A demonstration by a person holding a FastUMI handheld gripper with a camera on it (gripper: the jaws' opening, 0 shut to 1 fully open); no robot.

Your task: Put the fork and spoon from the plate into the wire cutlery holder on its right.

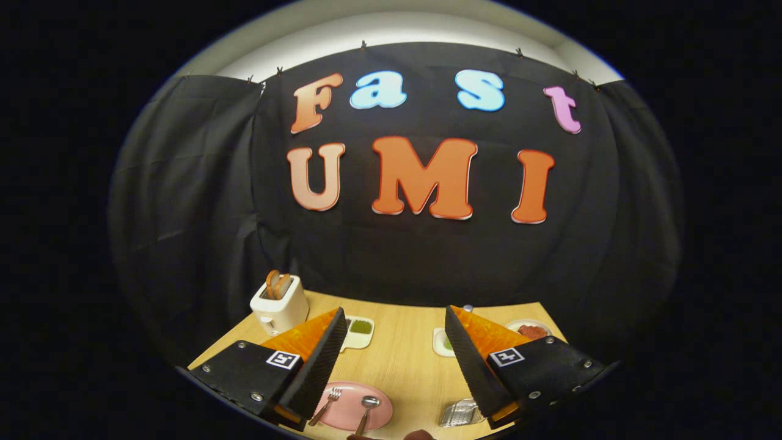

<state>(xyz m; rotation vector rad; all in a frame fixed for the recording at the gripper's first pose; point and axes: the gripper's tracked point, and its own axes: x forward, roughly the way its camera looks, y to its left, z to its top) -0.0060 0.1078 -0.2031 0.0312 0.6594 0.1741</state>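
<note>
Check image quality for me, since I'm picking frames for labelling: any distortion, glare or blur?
Gripper view: strong fisheye bending at the table edges; even lighting, no glare; plate, fork and spoon small but sharp; gripper jaws open.

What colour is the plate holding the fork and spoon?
Pink, seen in the gripper view: plate lies between the open gripper fingers.

No word, brand or number can be read on anything on the wooden table [403, 360], and the only signs are a square black-and-white coded marker [283, 359] behind the left finger of the gripper [394, 310], whose fingers stand wide apart and empty, and a matching marker [507, 357] behind the right.
</note>
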